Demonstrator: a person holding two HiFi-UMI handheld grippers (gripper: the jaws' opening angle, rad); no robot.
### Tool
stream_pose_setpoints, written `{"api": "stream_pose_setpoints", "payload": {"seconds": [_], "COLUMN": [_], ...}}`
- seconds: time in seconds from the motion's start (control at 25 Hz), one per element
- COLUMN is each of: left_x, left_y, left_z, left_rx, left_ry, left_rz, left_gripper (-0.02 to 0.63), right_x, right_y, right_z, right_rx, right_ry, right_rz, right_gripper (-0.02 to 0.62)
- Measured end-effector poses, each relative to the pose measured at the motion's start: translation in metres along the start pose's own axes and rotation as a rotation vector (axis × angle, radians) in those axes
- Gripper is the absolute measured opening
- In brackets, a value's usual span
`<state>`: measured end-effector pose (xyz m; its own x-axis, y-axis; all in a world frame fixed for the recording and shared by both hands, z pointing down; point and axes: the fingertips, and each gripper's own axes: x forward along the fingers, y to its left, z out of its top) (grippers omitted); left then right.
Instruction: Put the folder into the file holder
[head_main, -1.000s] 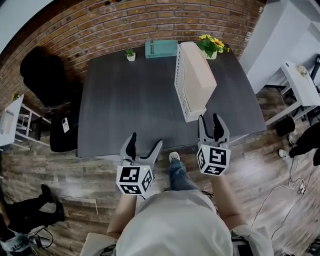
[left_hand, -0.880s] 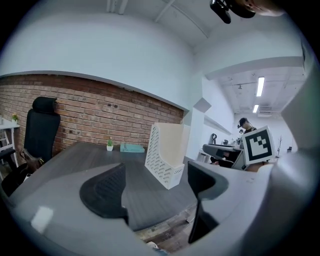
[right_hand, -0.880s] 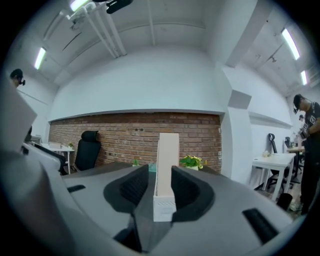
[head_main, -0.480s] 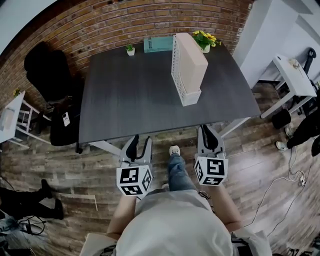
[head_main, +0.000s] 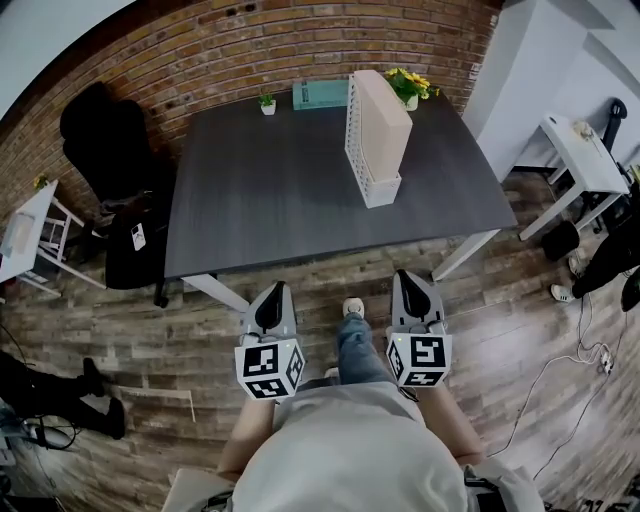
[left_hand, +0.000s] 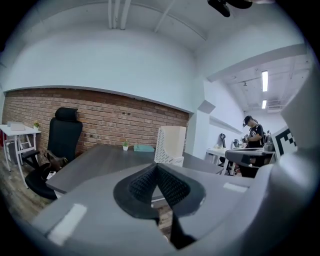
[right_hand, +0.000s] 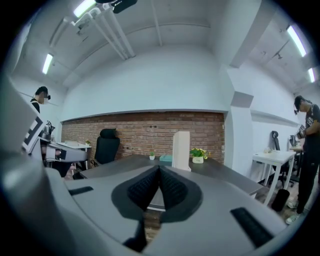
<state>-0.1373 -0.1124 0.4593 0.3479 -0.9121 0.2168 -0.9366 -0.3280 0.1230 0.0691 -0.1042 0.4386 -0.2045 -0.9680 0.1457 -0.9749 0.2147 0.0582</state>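
Two grippers, both empty: the left gripper (head_main: 273, 290) and the right gripper (head_main: 413, 280) have their jaws pressed together on nothing. I hold them near my body, off the near edge of the table (head_main: 270, 190) and well apart from the load. I judge that the beige folder (head_main: 385, 120) stands upright inside the white file holder (head_main: 360, 140), on the far right part of the table; its seating at the bottom is hidden.

Risks: the holder is tall and narrow, so a loosely seated folder could lean and tip it toward the flower pot (head_main: 412, 90) just beyond. If the teal slab (head_main: 320, 95) at the far edge is the real folder, the task is not done.
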Motion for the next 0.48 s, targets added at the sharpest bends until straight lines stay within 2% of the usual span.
{"api": "stream_pose_setpoints", "payload": {"seconds": [0.48], "left_x": [-0.0026], "left_y": [-0.008], "left_z": [0.0064], "left_rx": [-0.027], "left_ry": [-0.013], "left_rz": [-0.06], "left_gripper": [-0.003], "right_x": [-0.006], "right_y": [0.0023], "right_z": [0.0033], "right_rx": [0.022], "right_ry": [-0.026], "right_rz": [0.012], "right_gripper": [0.003]}}
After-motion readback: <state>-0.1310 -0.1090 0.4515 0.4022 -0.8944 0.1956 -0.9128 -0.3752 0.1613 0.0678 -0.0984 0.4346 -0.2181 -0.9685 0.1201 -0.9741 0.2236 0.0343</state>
